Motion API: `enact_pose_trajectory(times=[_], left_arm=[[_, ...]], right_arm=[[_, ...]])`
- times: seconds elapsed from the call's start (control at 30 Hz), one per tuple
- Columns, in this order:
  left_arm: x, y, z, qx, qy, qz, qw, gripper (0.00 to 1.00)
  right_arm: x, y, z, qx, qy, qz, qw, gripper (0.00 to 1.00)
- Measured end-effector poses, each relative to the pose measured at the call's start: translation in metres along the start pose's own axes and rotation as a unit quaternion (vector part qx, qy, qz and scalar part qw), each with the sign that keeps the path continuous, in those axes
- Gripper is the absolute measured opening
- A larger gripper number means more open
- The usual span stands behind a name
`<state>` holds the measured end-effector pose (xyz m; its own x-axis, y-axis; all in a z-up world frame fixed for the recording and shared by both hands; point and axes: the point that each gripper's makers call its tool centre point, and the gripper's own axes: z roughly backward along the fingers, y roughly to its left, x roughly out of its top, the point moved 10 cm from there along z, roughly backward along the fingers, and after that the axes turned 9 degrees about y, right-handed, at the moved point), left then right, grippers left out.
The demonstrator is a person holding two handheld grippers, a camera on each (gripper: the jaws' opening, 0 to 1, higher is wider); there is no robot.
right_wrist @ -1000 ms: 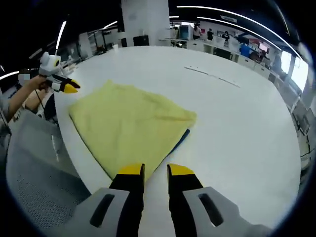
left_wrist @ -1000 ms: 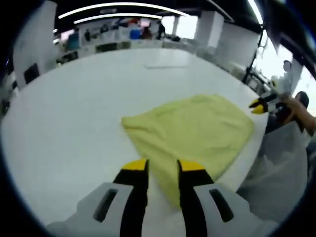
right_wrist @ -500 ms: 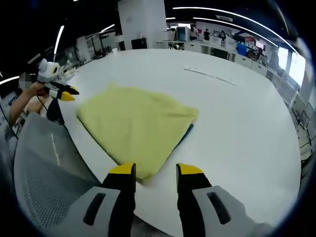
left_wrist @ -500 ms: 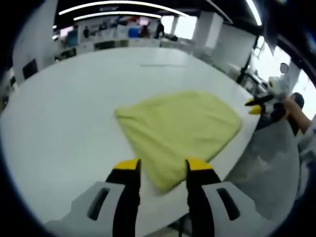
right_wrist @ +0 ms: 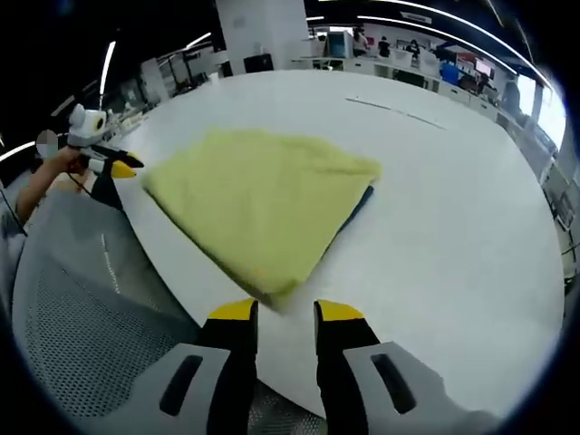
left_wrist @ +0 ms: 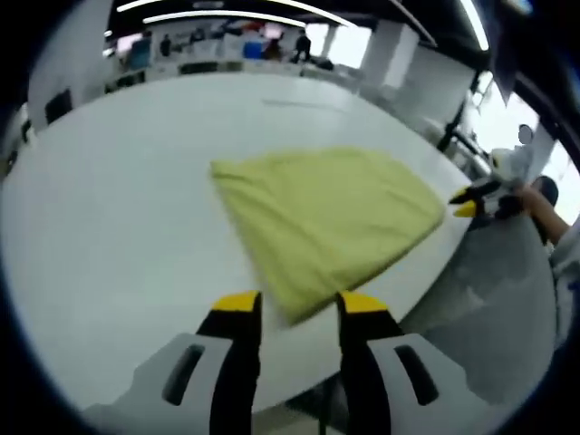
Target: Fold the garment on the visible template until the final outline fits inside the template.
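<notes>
- The yellow garment (left_wrist: 326, 213) lies folded on the white table (left_wrist: 118, 227), near the table edge, at 12 o'clock from the left gripper (left_wrist: 292, 304), whose jaws stand apart around nothing.
- The right gripper (right_wrist: 283, 313) is likewise released, with the garment's near corner just past its tips.
- The right gripper view alone shows a blue template edge (right_wrist: 362, 205) peeking out at the garment's 3 o'clock side.

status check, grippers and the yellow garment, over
Left gripper and right gripper open, holding nothing. Folded yellow cloth garment flat on white table; blue edge peeking beneath. Nothing obstructing.
</notes>
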<state>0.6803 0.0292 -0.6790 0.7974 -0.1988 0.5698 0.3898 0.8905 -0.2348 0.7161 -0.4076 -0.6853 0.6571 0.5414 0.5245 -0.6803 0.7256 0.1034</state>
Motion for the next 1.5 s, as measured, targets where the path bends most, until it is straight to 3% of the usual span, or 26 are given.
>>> enact_pose_trajectory(times=[0.43,0.67,1.0,1.5], left_arm=[[-0.009,0.001,-0.011,0.007,0.017,0.015,0.9997,0.23],[-0.007,0.001,-0.013,-0.002,0.015,0.015,0.9998,0.15],[-0.001,0.002,-0.017,-0.012,0.026,0.011,0.9995,0.06],[-0.002,0.004,-0.016,-0.019,0.029,0.020,0.9992,0.00]], right_arm=[[0.001,-0.009,-0.009,0.020,-0.004,-0.017,0.9997,0.10],[0.000,-0.008,-0.011,0.018,0.015,-0.009,0.9997,0.12],[0.002,-0.006,-0.014,0.033,0.015,-0.012,0.9993,0.08],[0.006,-0.006,-0.016,0.034,0.029,-0.009,0.9990,0.01]])
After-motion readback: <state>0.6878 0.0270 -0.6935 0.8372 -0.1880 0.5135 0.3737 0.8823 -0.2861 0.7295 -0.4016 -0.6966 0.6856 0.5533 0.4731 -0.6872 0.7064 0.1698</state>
